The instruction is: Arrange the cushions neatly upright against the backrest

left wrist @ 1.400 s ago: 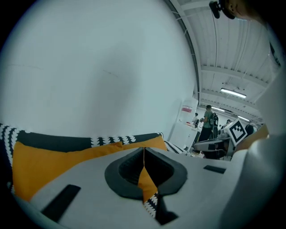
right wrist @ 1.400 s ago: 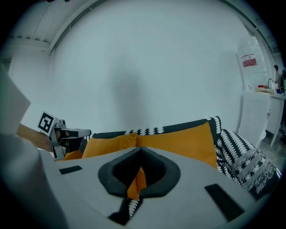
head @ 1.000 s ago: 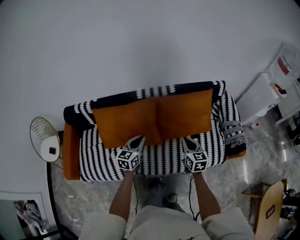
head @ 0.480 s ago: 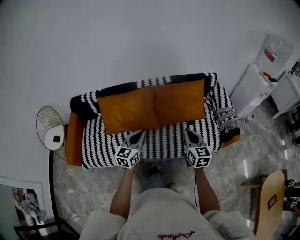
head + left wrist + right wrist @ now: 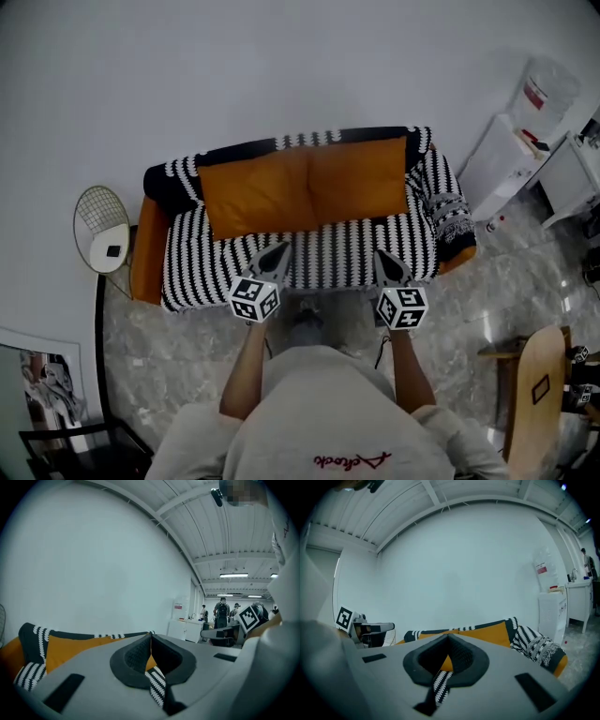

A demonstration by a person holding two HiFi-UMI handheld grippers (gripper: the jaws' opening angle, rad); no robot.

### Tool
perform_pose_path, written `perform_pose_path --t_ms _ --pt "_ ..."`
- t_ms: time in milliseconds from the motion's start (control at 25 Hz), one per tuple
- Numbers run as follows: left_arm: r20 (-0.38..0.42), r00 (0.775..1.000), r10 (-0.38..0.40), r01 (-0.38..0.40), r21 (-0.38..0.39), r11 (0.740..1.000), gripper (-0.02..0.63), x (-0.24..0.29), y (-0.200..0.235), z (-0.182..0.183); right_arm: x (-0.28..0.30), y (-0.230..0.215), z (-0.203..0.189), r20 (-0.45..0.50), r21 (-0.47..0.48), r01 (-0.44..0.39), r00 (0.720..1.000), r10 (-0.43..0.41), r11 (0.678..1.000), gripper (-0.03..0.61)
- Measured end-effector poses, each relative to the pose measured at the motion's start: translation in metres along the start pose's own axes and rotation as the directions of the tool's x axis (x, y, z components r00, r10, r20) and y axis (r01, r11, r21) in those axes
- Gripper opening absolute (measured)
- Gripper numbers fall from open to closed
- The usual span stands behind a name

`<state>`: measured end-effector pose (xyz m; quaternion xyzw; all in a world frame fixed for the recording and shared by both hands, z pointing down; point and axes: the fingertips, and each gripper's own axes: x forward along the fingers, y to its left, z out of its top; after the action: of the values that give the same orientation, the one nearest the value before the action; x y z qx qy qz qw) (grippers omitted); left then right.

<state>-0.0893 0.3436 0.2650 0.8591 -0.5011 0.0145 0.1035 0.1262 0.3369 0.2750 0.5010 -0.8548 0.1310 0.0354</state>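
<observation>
Two orange cushions, a left cushion (image 5: 253,194) and a right cushion (image 5: 358,181), stand upright side by side against the backrest of a sofa (image 5: 141,272) draped in a black-and-white patterned throw (image 5: 309,253). My left gripper (image 5: 278,250) and right gripper (image 5: 382,257) are both shut and empty, held over the seat's front edge, apart from the cushions. The left gripper view shows an orange cushion (image 5: 75,646) and the throw behind its closed jaws. An orange cushion (image 5: 490,633) also lies beyond the closed jaws in the right gripper view.
A round wire side table (image 5: 100,239) stands left of the sofa. White cabinets (image 5: 511,155) stand at the right, with a wooden board (image 5: 534,403) at lower right. The floor (image 5: 478,300) is marble. A folded patterned blanket (image 5: 448,220) hangs over the sofa's right arm.
Both grippers have drawn back from the cushions toward the seat's front edge, and the person has stepped back. The cushions stay upright against the backrest.
</observation>
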Motion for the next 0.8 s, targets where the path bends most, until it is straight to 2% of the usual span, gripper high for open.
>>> perform_pose_path --t_ms 800 --pt "0.011 1.000 0.010 -0.010 0.000 1.000 0.032 -0.018 -0.009 -0.005 -0.006 0.020 -0.005 -0.002 -0.021 -0.031 1.000 0.031 0.999 0.028"
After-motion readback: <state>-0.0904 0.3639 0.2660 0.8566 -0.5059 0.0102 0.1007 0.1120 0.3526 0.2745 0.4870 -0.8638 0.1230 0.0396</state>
